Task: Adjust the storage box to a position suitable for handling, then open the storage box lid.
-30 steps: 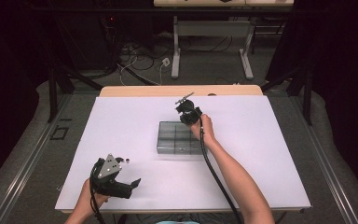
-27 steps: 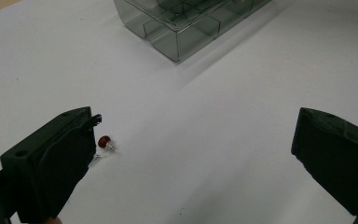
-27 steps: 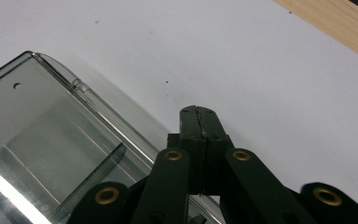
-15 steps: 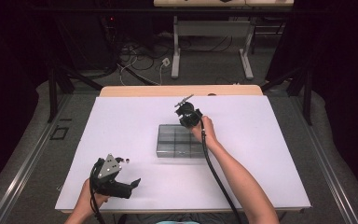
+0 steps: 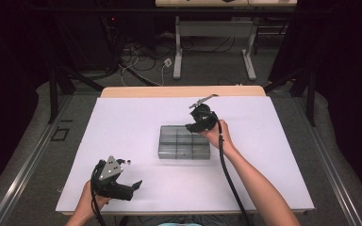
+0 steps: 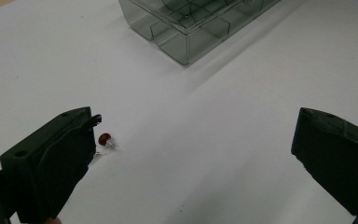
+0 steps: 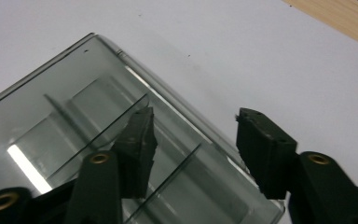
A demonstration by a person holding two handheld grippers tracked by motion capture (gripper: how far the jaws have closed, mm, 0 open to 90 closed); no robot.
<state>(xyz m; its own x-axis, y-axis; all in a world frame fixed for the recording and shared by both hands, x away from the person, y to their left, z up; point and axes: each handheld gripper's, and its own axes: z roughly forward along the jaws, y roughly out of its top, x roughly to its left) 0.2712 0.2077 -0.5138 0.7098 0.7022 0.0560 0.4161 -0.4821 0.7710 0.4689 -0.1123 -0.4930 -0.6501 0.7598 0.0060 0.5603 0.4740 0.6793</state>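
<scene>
A clear grey compartment box lies on the middle of the white table. My right gripper hangs over the box's far right corner. In the right gripper view the right gripper has just been opening; its jaws stand apart with nothing between them, one over a compartment of the box, the other over the table beyond the wall. My left gripper rests open near the front left edge. A small red part with metal legs lies beside the left gripper's one jaw, untouched.
A few tiny dark parts lie on the table just beyond the left gripper. A wooden strip borders the table's far edge. The right gripper's black cable runs along the forearm over the table.
The right hand has shifted a little to the right and up over the box's far right corner. The left hand and the box have kept still.
</scene>
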